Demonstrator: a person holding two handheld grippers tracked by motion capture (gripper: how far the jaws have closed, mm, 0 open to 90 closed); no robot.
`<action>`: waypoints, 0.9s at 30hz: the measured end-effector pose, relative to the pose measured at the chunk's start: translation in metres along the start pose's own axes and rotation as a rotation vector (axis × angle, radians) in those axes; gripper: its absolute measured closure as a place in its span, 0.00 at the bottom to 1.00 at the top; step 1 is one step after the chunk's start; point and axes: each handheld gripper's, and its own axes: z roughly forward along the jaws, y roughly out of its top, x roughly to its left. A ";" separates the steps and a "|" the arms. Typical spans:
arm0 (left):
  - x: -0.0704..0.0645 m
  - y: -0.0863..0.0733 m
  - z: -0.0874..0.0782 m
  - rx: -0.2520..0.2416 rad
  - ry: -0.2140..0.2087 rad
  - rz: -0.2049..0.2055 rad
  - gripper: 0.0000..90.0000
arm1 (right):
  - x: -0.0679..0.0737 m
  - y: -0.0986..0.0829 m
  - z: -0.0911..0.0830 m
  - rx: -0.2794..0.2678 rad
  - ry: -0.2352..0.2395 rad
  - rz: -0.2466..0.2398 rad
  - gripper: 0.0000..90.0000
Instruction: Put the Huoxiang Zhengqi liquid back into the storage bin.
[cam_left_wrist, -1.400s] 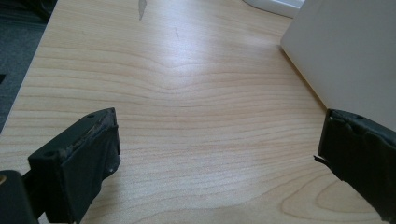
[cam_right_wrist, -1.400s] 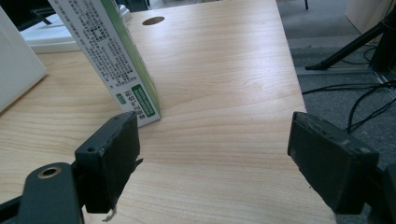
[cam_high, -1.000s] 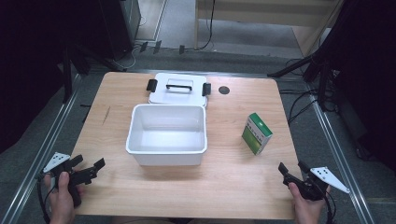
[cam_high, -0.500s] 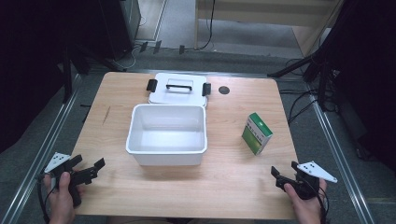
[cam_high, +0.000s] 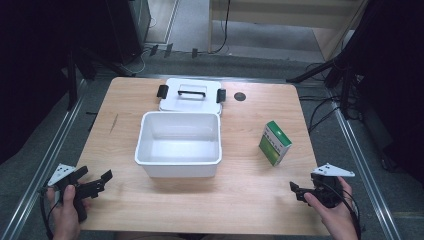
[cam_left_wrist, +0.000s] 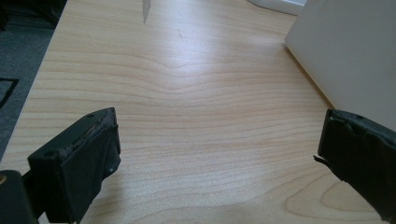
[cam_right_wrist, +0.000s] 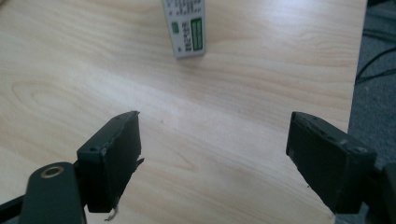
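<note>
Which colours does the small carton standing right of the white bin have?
The small cardboard carton is green and white, clearest in the high view.

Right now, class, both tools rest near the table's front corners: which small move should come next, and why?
Probably ease the right tool forward toward the green and white cardboard box. Its jaws stand open, the box stands straight ahead in the right gripper view, and bare wood lies between. The white plastic bin sits open beside it.
</note>
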 end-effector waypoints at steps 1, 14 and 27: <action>0.000 0.000 0.000 -0.001 -0.001 0.000 0.00 | 0.000 0.003 0.000 0.033 0.006 -0.011 0.20; 0.000 0.000 0.000 0.002 -0.004 -0.003 0.00 | 0.009 0.043 0.010 0.470 -0.002 -0.133 0.19; 0.001 0.000 0.000 0.001 -0.005 -0.004 0.00 | 0.010 0.074 0.010 0.647 -0.050 -0.130 0.18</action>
